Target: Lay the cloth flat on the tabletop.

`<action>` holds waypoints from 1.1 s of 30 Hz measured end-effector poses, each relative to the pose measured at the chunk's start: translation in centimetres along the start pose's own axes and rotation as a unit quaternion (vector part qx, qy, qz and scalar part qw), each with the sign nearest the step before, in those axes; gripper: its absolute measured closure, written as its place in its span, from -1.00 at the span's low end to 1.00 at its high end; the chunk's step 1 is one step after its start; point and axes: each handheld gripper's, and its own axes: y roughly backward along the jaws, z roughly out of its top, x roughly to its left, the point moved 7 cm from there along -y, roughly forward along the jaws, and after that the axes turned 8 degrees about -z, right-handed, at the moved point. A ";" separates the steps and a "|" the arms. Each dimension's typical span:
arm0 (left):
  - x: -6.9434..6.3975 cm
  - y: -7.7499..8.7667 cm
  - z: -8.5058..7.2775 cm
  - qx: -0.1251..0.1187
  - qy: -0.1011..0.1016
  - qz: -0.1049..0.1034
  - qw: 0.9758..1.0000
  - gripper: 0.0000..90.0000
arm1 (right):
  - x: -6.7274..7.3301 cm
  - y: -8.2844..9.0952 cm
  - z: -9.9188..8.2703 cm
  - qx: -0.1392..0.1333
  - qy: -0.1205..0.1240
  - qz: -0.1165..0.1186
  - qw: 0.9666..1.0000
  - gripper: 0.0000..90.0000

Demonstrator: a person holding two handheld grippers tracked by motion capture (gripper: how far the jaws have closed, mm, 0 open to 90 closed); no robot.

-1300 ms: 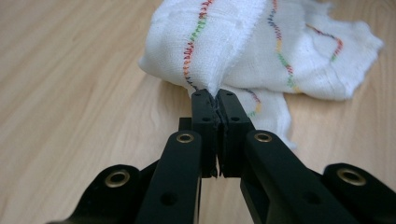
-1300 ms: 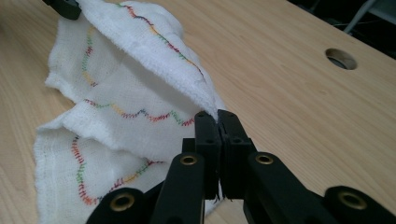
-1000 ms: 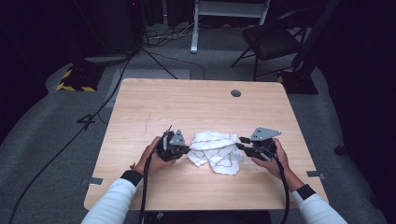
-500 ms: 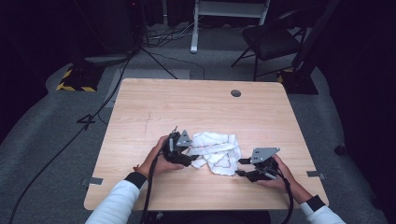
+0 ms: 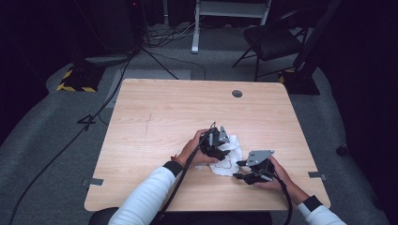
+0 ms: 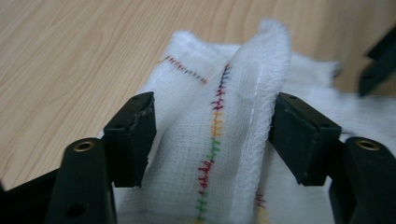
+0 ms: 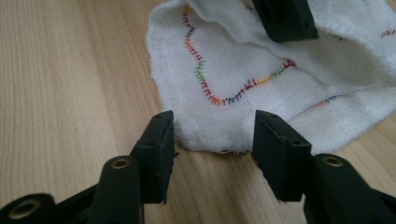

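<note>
While both hands rest low over the near half of the desk (image 5: 155, 122), a crumpled white cloth (image 5: 228, 157) lies between them, closer to the person's edge than to the far one. It is gauze-like, with a soft fluffy hem and lines of many-coloured stitching (red, orange, green, blue). No brand, label or legible writing is seen on the cloth or the tools.

Left claw (image 6: 212, 135): jaws apart, having just been closing a little. A raised fold of the cloth stands upright between them. It lies against the right pad in the left gripper view; toward the left pad a narrow gap seems to remain, though the close, blurred view makes this uncertain. Not clamped, as far as can be judged. In the high view the left claw (image 5: 220, 149) sits on top of the cloth's left part.

Right claw (image 7: 212, 140): jaws apart, nothing pressed between them. The pads sit low at the desk, and the rounded near edge of the cloth (image 7: 261, 88) lies just ahead of the gap between them. In the high view the right claw (image 5: 240, 169) is at the cloth's near right edge.

Round grommet hole (image 5: 237, 93) lies toward the far edge of the desk, well apart from the cloth. Black chair (image 5: 272, 42) and floor cables (image 5: 155, 56) beyond the desk.
</note>
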 end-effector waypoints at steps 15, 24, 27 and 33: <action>3.3 7.9 -1.6 -0.087 0.032 -0.020 0.995 0.71 | -1.3 2.1 1.1 -0.041 0.000 -0.056 0.998 0.96; 3.8 12.4 -5.1 -0.094 0.051 -0.005 0.994 0.71 | -3.0 5.2 2.9 -0.090 -0.032 -0.105 0.990 0.97; 3.1 13.7 -5.8 -0.102 0.053 -0.012 0.993 0.70 | -3.1 6.0 3.3 -0.099 -0.037 -0.109 0.988 0.97; 1.4 14.8 -6.7 -0.105 0.046 -0.023 0.993 0.64 | -2.2 7.9 4.0 -0.115 -0.032 -0.109 0.987 0.97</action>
